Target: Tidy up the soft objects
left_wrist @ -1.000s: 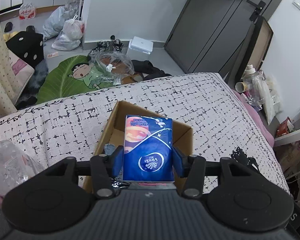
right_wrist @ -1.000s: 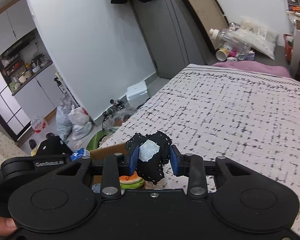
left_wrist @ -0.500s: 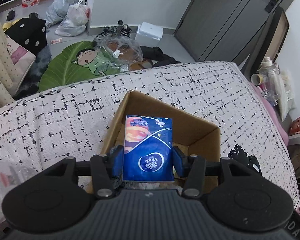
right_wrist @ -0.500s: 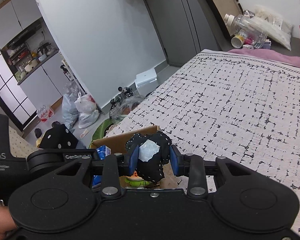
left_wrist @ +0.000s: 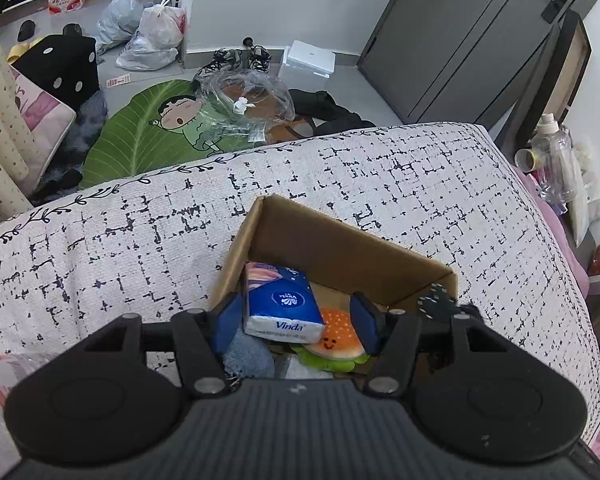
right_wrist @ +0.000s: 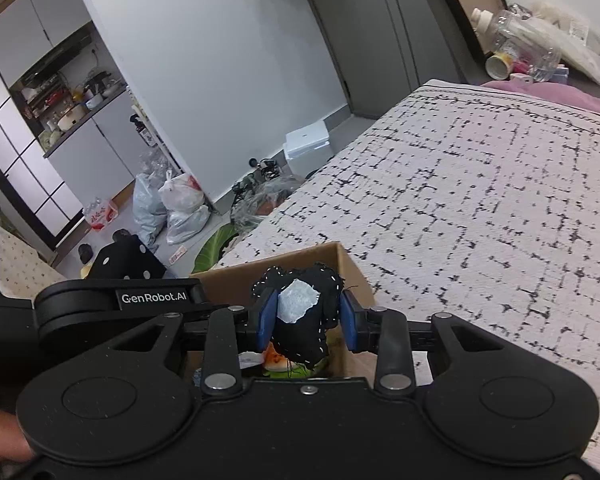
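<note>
While my left hand-held gripper (left_wrist: 296, 322) gapes over tissue pack (left_wrist: 280, 306) in box (left_wrist: 340, 248), lower centre, right hand-held gripper (right_wrist: 306, 320) clamps black plush (right_wrist: 300, 320).

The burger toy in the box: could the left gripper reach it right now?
Probably yes. The left gripper is open just above the burger toy, but the tissue pack lies partly over it and may get in the way.

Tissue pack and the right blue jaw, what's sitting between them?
A burger plush, lying in the cardboard box beside the tissue pack. The left wrist view shows it between the left gripper's open jaws.
</note>
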Demonstrator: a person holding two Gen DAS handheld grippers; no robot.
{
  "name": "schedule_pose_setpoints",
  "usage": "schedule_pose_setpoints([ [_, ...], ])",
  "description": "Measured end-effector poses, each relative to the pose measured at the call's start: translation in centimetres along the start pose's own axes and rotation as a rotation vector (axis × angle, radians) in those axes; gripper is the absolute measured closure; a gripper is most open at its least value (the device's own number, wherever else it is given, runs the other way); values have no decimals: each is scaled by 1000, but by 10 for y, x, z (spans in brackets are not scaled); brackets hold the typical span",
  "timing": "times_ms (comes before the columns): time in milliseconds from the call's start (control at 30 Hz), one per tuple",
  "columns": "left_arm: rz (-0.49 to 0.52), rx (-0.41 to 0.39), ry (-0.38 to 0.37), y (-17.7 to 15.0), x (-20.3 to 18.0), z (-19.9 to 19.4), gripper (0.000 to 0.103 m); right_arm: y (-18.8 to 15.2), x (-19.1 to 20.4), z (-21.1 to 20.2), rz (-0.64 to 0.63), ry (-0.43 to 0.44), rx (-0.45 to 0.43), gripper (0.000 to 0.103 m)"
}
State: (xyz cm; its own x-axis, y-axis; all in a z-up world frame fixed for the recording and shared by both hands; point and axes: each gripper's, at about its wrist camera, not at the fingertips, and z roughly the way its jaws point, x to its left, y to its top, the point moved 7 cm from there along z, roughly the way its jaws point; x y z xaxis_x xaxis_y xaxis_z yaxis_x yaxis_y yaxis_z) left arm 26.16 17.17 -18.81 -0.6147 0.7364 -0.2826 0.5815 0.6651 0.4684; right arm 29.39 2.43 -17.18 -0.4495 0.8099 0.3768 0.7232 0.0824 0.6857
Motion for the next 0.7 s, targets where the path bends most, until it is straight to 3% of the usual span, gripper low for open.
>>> schedule_pose_setpoints([
  [267, -28, -2, -15, 2, 3, -6, 45, -4, 4, 8, -4, 28, 18, 56],
  [533, -38, -16, -12, 1, 2, -21, 39, 2, 0, -10, 17, 23, -15, 35],
  [700, -29, -32, -10, 0, 0, -36, 38, 4, -12, -26, 52, 19, -26, 32],
])
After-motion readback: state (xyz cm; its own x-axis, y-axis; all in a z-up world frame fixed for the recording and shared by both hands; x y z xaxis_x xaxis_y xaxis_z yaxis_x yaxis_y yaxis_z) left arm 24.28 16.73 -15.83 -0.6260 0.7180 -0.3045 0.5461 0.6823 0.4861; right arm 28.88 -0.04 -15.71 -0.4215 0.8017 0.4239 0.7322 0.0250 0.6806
